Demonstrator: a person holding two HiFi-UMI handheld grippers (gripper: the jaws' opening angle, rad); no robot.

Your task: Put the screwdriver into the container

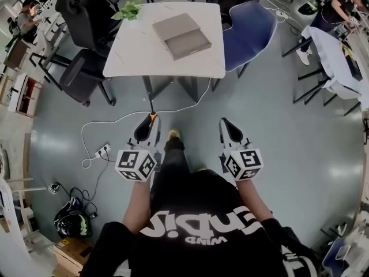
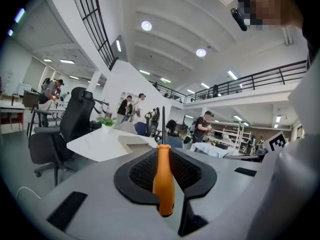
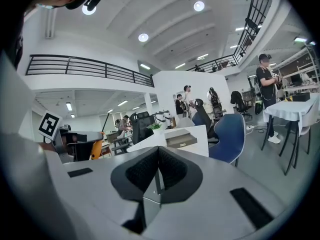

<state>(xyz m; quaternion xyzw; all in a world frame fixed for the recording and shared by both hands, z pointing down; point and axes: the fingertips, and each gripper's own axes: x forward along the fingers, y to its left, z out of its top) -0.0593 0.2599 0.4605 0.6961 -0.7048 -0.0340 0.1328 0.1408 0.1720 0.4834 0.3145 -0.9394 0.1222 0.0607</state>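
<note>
A screwdriver (image 2: 163, 184) with an orange handle and a thin dark shaft stands between the jaws of my left gripper (image 2: 163, 153), which is shut on it. In the head view the left gripper (image 1: 149, 122) hangs at waist height over the floor, with the shaft pointing toward the table. The container (image 1: 181, 35), a flat grey-brown open box, lies on the white table (image 1: 132, 56) ahead, well apart from both grippers. It also shows as the container (image 3: 181, 139) in the right gripper view. My right gripper (image 1: 226, 124) is shut with nothing in it, level with the left one.
A black office chair (image 1: 86, 16) stands left of the table and a blue chair (image 1: 248, 33) to its right. A small green plant (image 1: 128, 10) sits on the table's far left corner. A power strip (image 1: 102, 150) and white cable lie on the floor. Other people work at distant tables.
</note>
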